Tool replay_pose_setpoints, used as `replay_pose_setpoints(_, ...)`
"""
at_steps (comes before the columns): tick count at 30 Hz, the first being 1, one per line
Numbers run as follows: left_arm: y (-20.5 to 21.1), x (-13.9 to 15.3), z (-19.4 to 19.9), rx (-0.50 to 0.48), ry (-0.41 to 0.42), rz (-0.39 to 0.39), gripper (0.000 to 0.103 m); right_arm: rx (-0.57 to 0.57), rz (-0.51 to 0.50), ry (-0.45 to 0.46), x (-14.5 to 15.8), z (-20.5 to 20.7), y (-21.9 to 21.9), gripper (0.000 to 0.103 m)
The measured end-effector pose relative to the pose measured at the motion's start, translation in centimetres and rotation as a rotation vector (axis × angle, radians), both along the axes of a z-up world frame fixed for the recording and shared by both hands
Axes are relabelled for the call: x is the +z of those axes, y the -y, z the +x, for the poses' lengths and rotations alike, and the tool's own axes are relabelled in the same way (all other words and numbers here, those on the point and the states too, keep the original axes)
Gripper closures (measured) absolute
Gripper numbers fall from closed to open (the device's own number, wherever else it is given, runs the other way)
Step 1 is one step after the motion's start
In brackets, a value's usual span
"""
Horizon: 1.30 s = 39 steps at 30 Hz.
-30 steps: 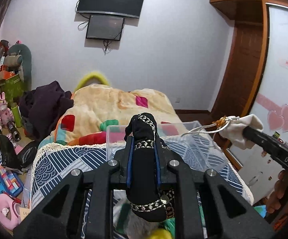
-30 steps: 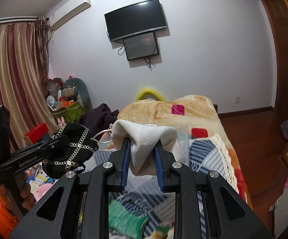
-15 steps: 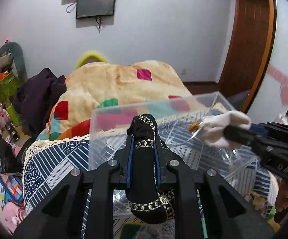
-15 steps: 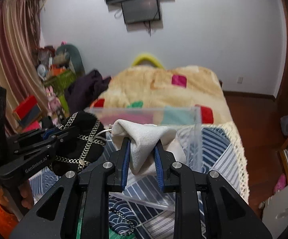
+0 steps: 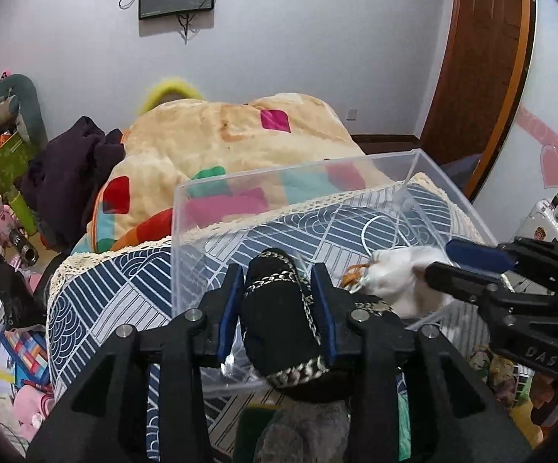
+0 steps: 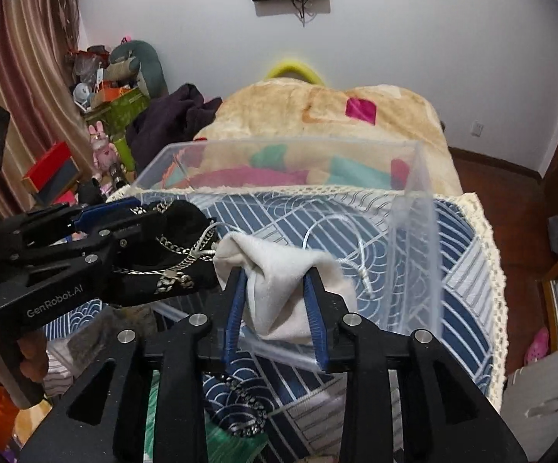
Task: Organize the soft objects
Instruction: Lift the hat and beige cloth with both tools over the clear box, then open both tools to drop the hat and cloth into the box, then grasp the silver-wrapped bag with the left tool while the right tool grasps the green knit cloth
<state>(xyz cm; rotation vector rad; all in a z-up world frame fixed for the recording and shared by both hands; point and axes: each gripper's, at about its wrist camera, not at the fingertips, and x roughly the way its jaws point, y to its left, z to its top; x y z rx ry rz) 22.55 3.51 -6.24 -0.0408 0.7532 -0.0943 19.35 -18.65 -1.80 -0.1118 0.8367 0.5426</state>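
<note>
A clear plastic bin stands on the blue patterned bedspread. My left gripper is shut on a black pouch with a metal chain, held over the bin's near edge; the pouch also shows in the right wrist view. My right gripper is shut on a white drawstring pouch with its cord trailing into the bin. The white pouch also shows in the left wrist view, inside the bin at the right. The two pouches sit side by side, nearly touching.
A beige blanket with coloured patches lies behind the bin. A dark purple garment lies at the bed's left. Toys and boxes clutter the floor at the left. More soft items lie under the grippers at the bed's near end.
Both grippers have moved forward and down with their pouches, from above the bed to the bin's opening. The jaws of both look a little wider apart around the pouches.
</note>
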Motion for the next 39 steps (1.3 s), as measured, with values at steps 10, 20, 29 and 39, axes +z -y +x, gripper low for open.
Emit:
replay_pose_setpoints(10, 0.3, 5.3, -5.2, 0.011, 0.153, 0.004, 0.031, -0.021, 0.071, 0.154, 4.4, -3.1, 1.3, 0.043)
replay_pose_setpoints(20, 0.2, 7.0, -10.6, 0.019, 0.225, 0.015, 0.002, -0.030, 0.091, 0.222, 4.9, -6.7, 2.1, 0.021)
replay_pose_setpoints(29, -0.4, 2.7, -11.3, 0.011, 0.119, -0.005, 0.002, -0.017, 0.079, 0.107, 0.7, -7.8, 1.6, 0.021)
replay_pose_setpoints(39, 0.2, -2.5, -10.6, -0.045, -0.022, 0.004, 0.024, 0.027, 0.072, -0.028, -4.1, -8.2, 0.2, 0.023)
